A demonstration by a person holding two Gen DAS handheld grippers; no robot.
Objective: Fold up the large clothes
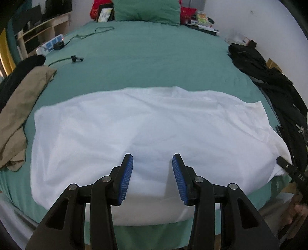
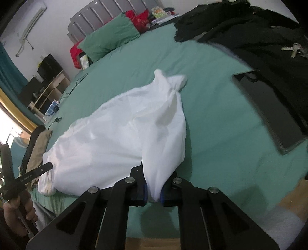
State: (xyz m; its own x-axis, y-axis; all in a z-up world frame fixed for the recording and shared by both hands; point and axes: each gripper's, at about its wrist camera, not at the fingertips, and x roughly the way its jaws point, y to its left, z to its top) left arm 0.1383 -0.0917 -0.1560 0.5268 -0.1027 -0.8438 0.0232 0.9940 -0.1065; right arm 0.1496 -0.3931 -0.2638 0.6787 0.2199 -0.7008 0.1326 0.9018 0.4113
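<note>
A large white garment [image 1: 154,125] lies spread across the near end of a green bed [image 1: 154,57]. My left gripper [image 1: 153,159] hovers over the garment's near edge, open, with nothing between its blue pads [image 1: 128,177]. In the right wrist view my right gripper [image 2: 153,192] is shut on a bunched corner of the white garment [image 2: 115,138], which rises in a fold towards it. The right gripper's tip [image 1: 284,164] shows at the garment's right corner. The left gripper [image 2: 47,166] shows at the garment's far left end, with a hand [image 2: 17,215] on its handle.
A tan garment [image 1: 21,103] over a black one lies at the bed's left edge. A heap of black clothes [image 1: 269,80] lines the right edge, beside a dark flat slab [image 2: 273,111]. Cables [image 1: 77,58] and a green pillow [image 1: 148,9] lie further back. Shelves [image 1: 38,30] stand left.
</note>
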